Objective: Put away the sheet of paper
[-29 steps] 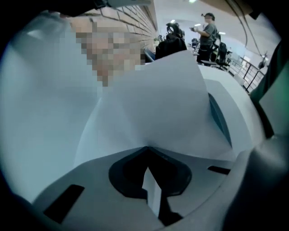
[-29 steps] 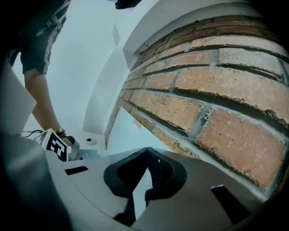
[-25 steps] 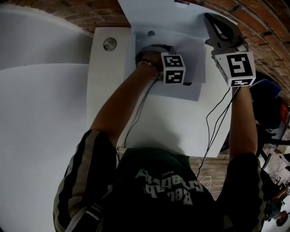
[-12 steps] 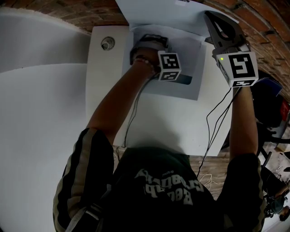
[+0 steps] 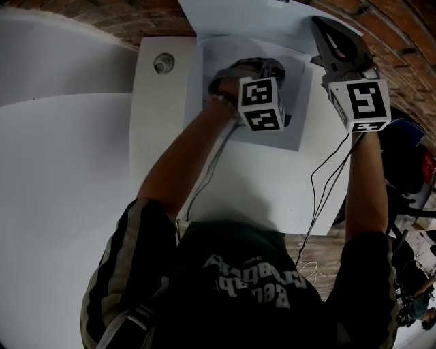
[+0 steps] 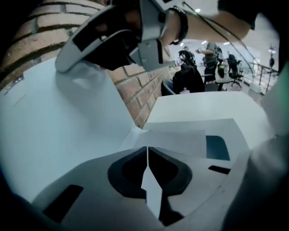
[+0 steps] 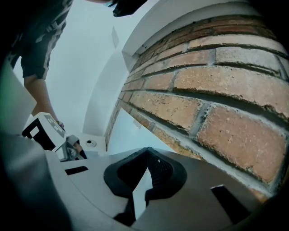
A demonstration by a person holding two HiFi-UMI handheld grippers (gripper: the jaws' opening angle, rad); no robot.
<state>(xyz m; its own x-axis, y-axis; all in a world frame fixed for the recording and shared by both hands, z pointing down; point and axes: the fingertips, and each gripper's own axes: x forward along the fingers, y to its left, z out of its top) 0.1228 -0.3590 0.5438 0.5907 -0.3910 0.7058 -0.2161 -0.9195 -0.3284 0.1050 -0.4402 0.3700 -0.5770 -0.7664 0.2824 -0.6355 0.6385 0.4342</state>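
The white sheet of paper [image 5: 296, 102] [image 6: 176, 136] lies flat on the lower leaf of an open white folder on the desk [image 5: 163, 129]. My left gripper [image 5: 259, 68] [image 6: 147, 151] hovers above the sheet and points down at it. Its jaws are shut and I see nothing clamped between them. At the back, the folder's cover [image 5: 238, 20] [image 6: 54, 126] [image 7: 124, 135] stands raised against the brick wall. My right gripper [image 5: 328, 37] [image 7: 145, 155] is shut on the cover's right edge. A dark blue patch [image 6: 217, 147] shows just beyond the sheet.
The brick wall [image 5: 402, 41] [image 7: 216, 90] runs right behind the folder. A round cable hole [image 5: 163, 65] [image 7: 91, 143] sits at the desk's back left. Cables [image 5: 320, 191] hang over the desk's right front edge. A large white curved surface [image 5: 54, 170] lies to the left.
My left gripper has lifted off the sheet and come up towards the camera, still shut. The right gripper and the raised cover have stayed where they were.
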